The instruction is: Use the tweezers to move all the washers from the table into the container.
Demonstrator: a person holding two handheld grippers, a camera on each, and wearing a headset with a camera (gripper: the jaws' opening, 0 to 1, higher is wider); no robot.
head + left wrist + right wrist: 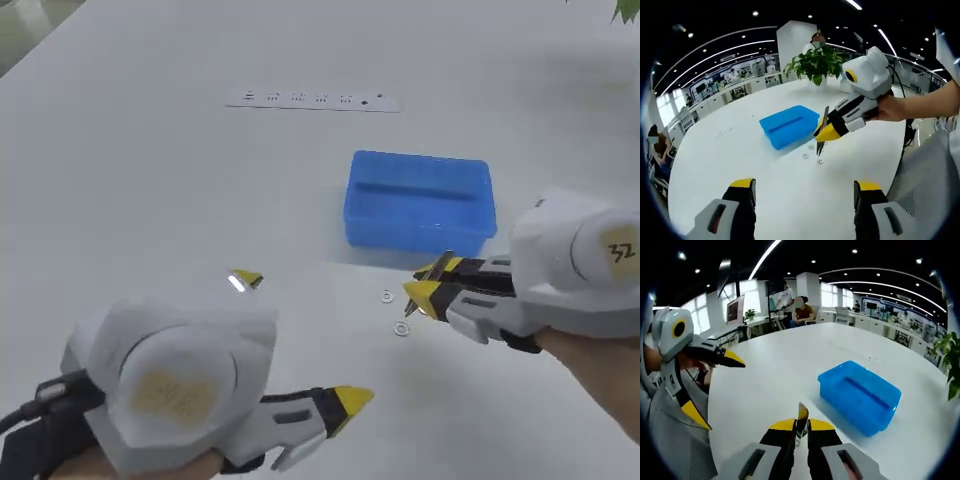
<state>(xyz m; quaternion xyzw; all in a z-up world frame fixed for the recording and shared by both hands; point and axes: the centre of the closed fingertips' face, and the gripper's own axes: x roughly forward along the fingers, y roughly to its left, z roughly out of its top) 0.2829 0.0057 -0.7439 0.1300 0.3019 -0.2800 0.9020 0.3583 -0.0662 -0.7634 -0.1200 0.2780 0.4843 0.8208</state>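
Observation:
A blue rectangular container sits on the white table. Two small metal washers lie just in front of it; the left gripper view has three washers there. My right gripper is shut on thin metal tweezers whose tips point down just above the washers. In the right gripper view the tweezers stick out between the closed jaws, with the container ahead to the right. My left gripper hovers open over the table at the near left, holding nothing.
A white power strip lies flat on the table beyond the container. A potted plant stands at the table's far edge. People sit at desks in the background. A grey chair back is at the right.

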